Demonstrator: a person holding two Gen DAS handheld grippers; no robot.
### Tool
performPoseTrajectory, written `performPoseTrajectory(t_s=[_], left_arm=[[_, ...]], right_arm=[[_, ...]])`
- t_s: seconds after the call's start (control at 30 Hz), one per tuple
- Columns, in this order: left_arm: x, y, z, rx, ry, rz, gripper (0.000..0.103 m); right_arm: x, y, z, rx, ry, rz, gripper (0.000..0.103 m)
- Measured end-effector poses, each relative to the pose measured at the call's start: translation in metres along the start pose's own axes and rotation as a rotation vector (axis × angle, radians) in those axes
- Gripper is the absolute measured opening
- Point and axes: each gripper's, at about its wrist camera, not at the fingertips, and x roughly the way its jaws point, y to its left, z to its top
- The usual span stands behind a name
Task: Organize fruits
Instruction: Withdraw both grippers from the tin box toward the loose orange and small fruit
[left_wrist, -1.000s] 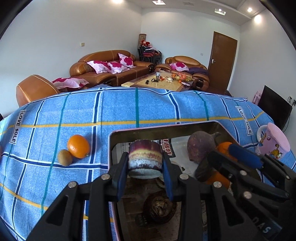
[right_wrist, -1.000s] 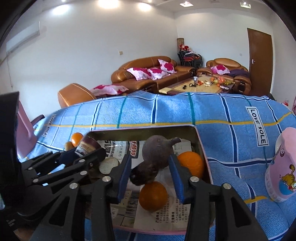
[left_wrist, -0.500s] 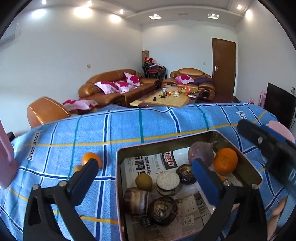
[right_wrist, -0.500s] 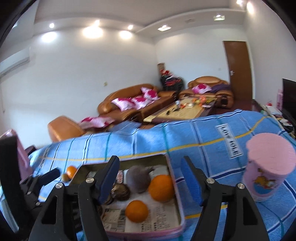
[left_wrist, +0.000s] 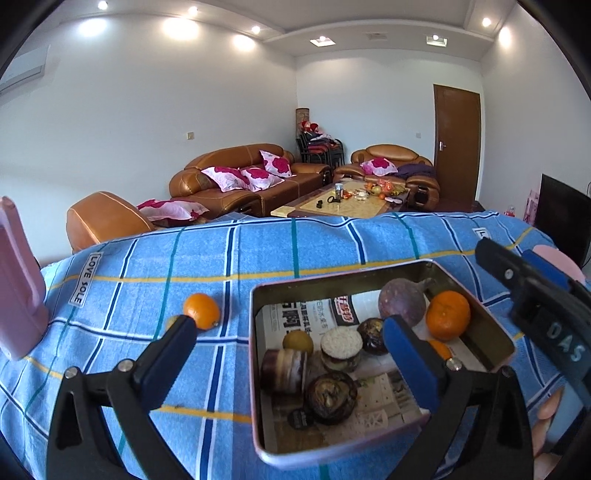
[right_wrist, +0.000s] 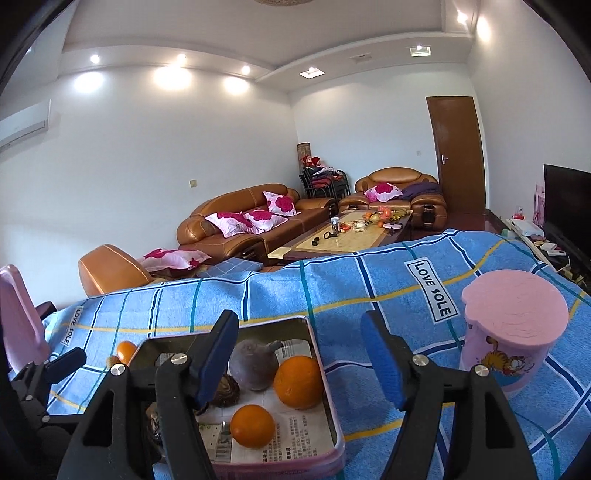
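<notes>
Both grippers (left_wrist: 291, 343) (right_wrist: 299, 354) lifted, released | metal tin (left_wrist: 476, 332), round fruits

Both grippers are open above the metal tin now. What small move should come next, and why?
Probably swing the left gripper toward the orange lying on the blue checked cloth, beside the rectangular metal tin. Its fingers are spread and hold nothing, and that orange, with a small brownish fruit next to it, is outside the tin, where the other fruits lie. The right gripper is empty too.
</notes>
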Motion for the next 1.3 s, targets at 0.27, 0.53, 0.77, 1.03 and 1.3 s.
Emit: performPoseTrajectory(t_s=[0.27,0.53,0.77,1.03,1.3], left_arm=[[-0.028,-0.001,-0.014,-0.014,-0.024,-0.027,0.103],[-0.044,0.001,-0.023,-0.024,-0.027,-0.039,0.103],[-0.051,0.006,-0.033,-0.035,0.031,-0.073,0.103],[-0.064,0.027,-0.025,0.039,0.012,-0.048,0.103],[-0.049,0.103,0.003,-0.007,-0.014,0.093,0.103]], right_arm=[[-0.012,0.012,-0.009,-0.076,-0.007,-0.048,0.07],[-0.027,0.014,-0.015,-0.089,-0.017,-0.08,0.07],[-0.048,0.01,-0.022,-0.115,-0.019,-0.097,0.07],[-0.057,0.017,-0.028,-0.161,0.007,-0.128,0.07],[-0.046,0.063,-0.017,-0.175,0.03,-0.05,0.07]])
